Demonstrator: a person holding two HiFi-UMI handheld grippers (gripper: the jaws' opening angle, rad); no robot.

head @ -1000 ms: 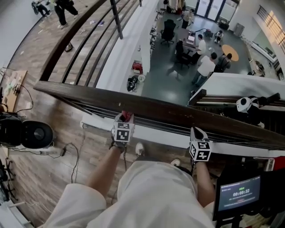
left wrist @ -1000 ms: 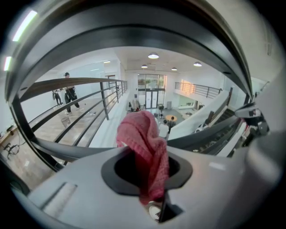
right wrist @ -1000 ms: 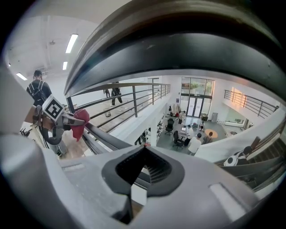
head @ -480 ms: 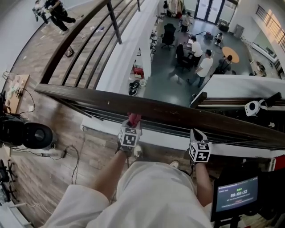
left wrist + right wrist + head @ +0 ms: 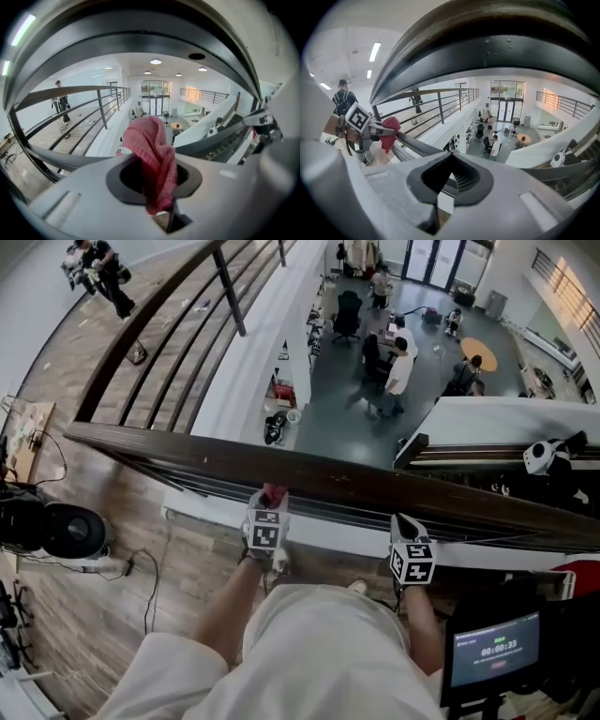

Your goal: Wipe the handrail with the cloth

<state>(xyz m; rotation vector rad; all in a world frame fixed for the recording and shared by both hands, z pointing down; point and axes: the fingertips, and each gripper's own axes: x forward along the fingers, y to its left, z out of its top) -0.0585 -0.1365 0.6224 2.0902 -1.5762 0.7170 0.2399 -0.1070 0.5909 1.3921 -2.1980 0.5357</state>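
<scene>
**Cloth pinched in the left gripper at the handrail's near edge**

The handrail [image 5: 328,479] runs as a long dark brown bar across the head view. Its long axis goes from left to right and drops slightly toward the right. The top looks smooth, with a dull sheen, and thinner bars run parallel beneath it. In both gripper views it arches overhead as a wide dark band [image 5: 140,42] [image 5: 497,51], seen from below.

The left gripper [image 5: 268,506] sits left of centre at the near edge of the handrail, pointing away from the person. Its jaws are closed on the cloth [image 5: 274,492]. In the left gripper view the cloth [image 5: 152,164] is pinkish red and coarsely knitted. It is bunched into a crumpled wad that stands up out of the jaws toward the rail, and a fold hangs back through the oval gap between them. In the head view only a small red tuft shows, lying against the rail's near edge. How hard it presses cannot be told.

The right gripper [image 5: 405,526] is further right along the rail, well apart from the left one, with its tip under the near edge. Its jaws are closed together and hold nothing. Only the floor below shows through their oval gap. The right gripper view also shows the left gripper [image 5: 370,129] off to the left, with the cloth [image 5: 390,131] sticking out as a red lump beside the lower bars.

A screen [image 5: 495,648] stands at the lower right.
</scene>
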